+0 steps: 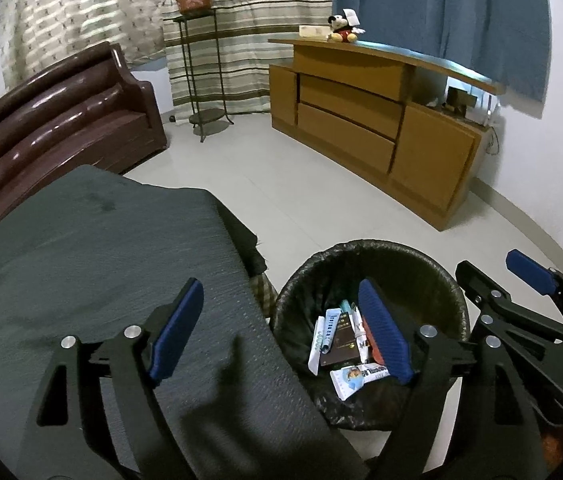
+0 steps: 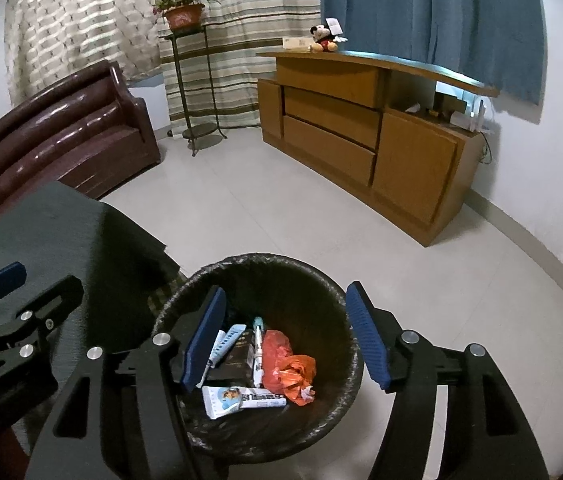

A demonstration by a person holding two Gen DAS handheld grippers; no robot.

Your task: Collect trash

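Observation:
A round bin with a black liner point(image 1: 437, 268) point(image 2: 321, 280) stands on the floor beside the cloth-covered table. Inside lie several pieces of trash: a white tube point(image 2: 241, 398) point(image 1: 355, 376), a dark box point(image 2: 239, 354) point(image 1: 339, 340), a white-blue wrapper point(image 2: 223, 346) and a crumpled orange bag point(image 2: 289, 368). My left gripper point(image 1: 281, 332) is open and empty, straddling the table edge and the bin's left rim. My right gripper point(image 2: 285, 340) is open and empty above the bin's mouth. Each gripper shows in the other's view, the right one point(image 1: 493, 276) and the left one point(image 2: 29, 284).
The table carries a grey cloth point(image 1: 101, 260) point(image 2: 61, 240). A brown leather sofa point(image 1: 53, 120) stands at the left, a metal plant stand point(image 1: 201, 80) behind it, a wooden cabinet point(image 1: 381, 120) with a plush toy point(image 1: 343, 28) at the right. Pale tiled floor point(image 1: 281, 192) lies between.

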